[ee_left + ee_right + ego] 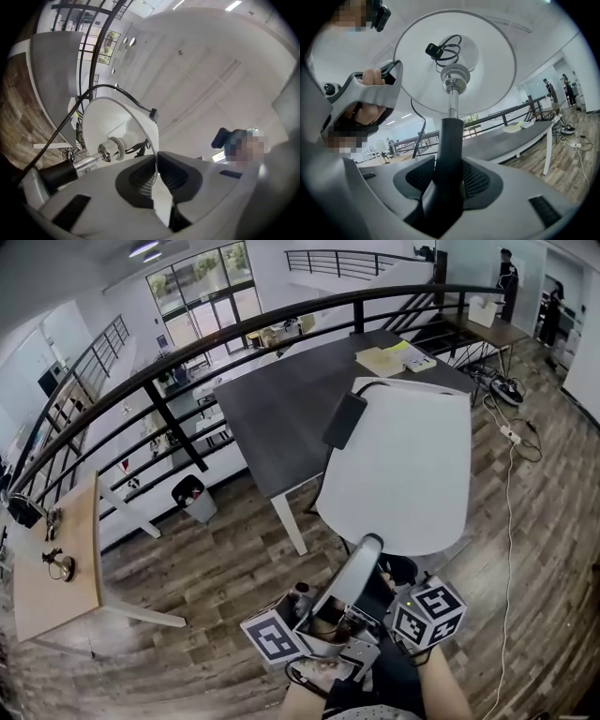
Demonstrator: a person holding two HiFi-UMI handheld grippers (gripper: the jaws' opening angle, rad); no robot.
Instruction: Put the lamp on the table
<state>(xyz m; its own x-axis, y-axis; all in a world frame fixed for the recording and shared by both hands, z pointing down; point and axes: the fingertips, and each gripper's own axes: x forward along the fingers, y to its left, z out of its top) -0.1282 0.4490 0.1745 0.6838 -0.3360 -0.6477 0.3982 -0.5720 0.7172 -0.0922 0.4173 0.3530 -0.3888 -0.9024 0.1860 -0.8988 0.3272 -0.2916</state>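
Note:
I carry a lamp with a wide white shade (403,465) over the wooden floor, just short of the dark grey table (272,409). In the head view its black plug adapter (344,420) lies against the shade's left side. My left gripper (367,547) reaches up from below. In the left gripper view, the left gripper (156,161) is shut on the shade's thin rim (152,126), with the bulb and chrome socket (112,147) inside. My right gripper (449,176) is shut on the lamp's black stem (451,140) under the shade (487,61). From above, the right gripper (398,570) is mostly hidden by the shade.
A black railing (169,371) runs behind the grey table, which carries yellow papers (382,360) at its far end. A light wooden desk (52,559) stands at left, with a bin (194,498) nearby. A power strip and cables (511,432) lie on the floor at right. People stand far right.

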